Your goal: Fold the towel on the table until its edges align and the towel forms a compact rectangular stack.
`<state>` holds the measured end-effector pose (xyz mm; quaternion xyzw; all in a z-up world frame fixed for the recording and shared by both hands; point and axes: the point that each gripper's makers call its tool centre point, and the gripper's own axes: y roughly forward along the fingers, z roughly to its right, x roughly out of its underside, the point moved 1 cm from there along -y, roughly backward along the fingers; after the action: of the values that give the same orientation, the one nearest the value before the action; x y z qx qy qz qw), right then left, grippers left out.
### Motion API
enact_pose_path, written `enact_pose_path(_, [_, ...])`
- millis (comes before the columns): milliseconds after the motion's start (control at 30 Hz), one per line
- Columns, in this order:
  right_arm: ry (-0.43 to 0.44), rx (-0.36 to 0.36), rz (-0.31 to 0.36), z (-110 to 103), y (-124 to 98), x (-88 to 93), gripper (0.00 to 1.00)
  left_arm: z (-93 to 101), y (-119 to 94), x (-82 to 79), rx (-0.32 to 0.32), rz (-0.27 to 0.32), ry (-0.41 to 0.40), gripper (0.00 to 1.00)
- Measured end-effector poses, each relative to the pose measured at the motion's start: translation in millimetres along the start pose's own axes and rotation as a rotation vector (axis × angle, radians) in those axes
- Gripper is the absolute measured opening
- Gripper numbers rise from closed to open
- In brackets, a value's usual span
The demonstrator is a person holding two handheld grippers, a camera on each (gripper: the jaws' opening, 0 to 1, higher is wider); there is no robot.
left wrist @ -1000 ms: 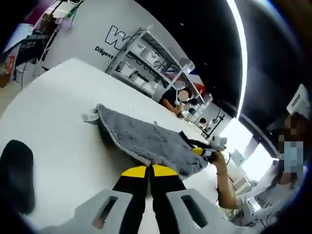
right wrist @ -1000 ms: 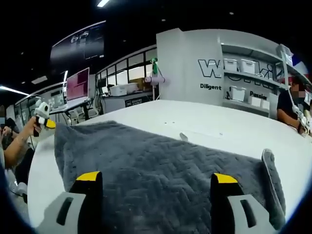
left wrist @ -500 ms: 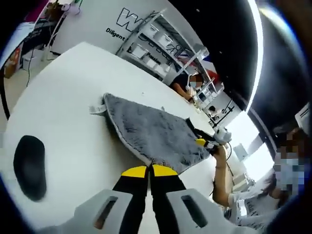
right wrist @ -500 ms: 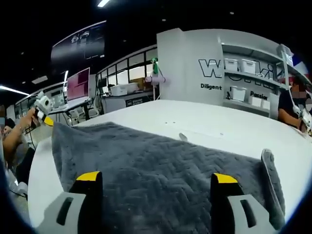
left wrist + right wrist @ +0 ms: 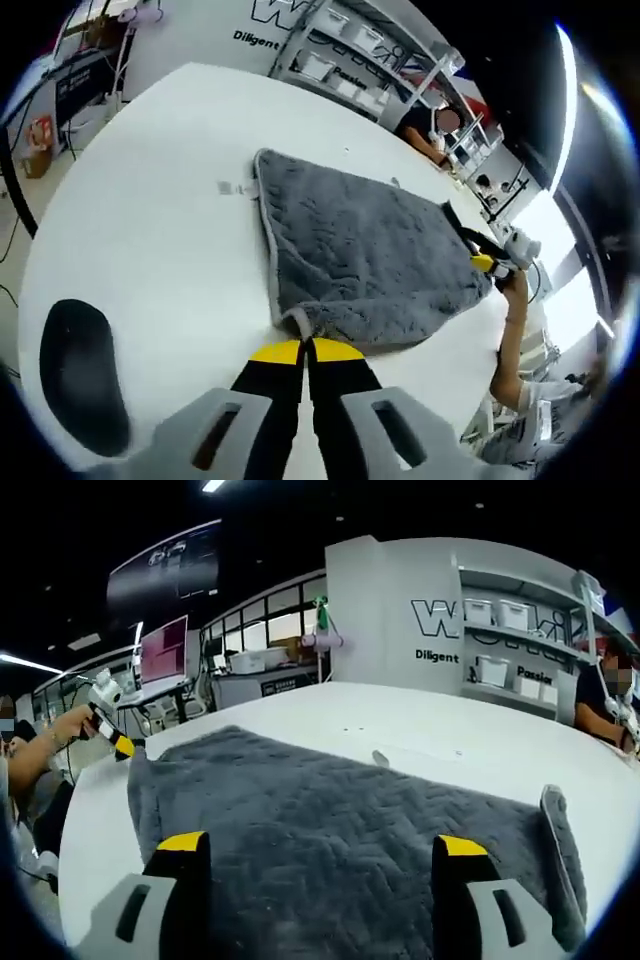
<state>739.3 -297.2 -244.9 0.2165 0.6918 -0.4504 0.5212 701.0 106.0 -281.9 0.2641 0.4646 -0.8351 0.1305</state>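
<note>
We work on the round white table (image 5: 150,230), where the grey quilted towel (image 5: 360,250) lies flat; our left gripper (image 5: 305,352) pinches its near corner, the right gripper (image 5: 312,855) stands apart over it, so next we carry that corner across

left gripper (image 5: 305,350) pinches the grey towel's (image 5: 365,250) near corner on the white table (image 5: 150,230).

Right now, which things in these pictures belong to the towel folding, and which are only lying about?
Belong to the job:
- grey towel, on the white table
- left gripper, jaws shut on the towel's corner
- right gripper, jaws open over the towel

Only lying about:
- black oval object on the table
- shelves with white bins behind
</note>
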Motion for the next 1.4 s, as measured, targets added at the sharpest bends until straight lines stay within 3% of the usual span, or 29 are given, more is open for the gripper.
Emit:
enact_pose_path(200, [-0.008,-0.008,0.002,-3.4,0.0,-1.2,0.96,-5.4,16.9,0.4,-0.045,-0.037,0.035,0.03])
enact_pose_path(367, [-0.010,-0.010,-0.005,-4.3,1.0,0.3,0.96,-2.7,21.5,-5.2,-0.050,-0.022,0.068,0.04])
enact_pose_path(600, [-0.015,-0.015,-0.010,-7.1,1.5,1.2,0.96,12.0,15.3,13.8,-0.046,-0.033,0.214,0.10])
enact_pose_path(967, [-0.022,-0.022,-0.025,-10.0,2.3,5.4,0.96,22.8,-4.9,15.5,0.018,-0.022,0.286,0.13])
enact_pose_path(1067, [-0.025,-0.021,-0.027,-10.0,2.0,5.6,0.96,28.1,-6.0,25.4,0.031,-0.046,0.311,0.14])
enact_pose_path(1167, [-0.028,-0.022,-0.027,-10.6,2.0,5.1,0.96,22.5,-4.5,33.4,-0.012,-0.077,0.348,0.15])
enact_pose_path(1333, [-0.026,-0.022,-0.032,-10.1,2.3,6.6,0.95,18.0,-3.9,37.5,-0.045,-0.068,0.369,0.13])
enact_pose_path(1400, [-0.024,-0.021,-0.034,-9.5,2.5,7.3,0.95,13.5,-6.6,36.7,-0.071,-0.071,0.422,0.10])
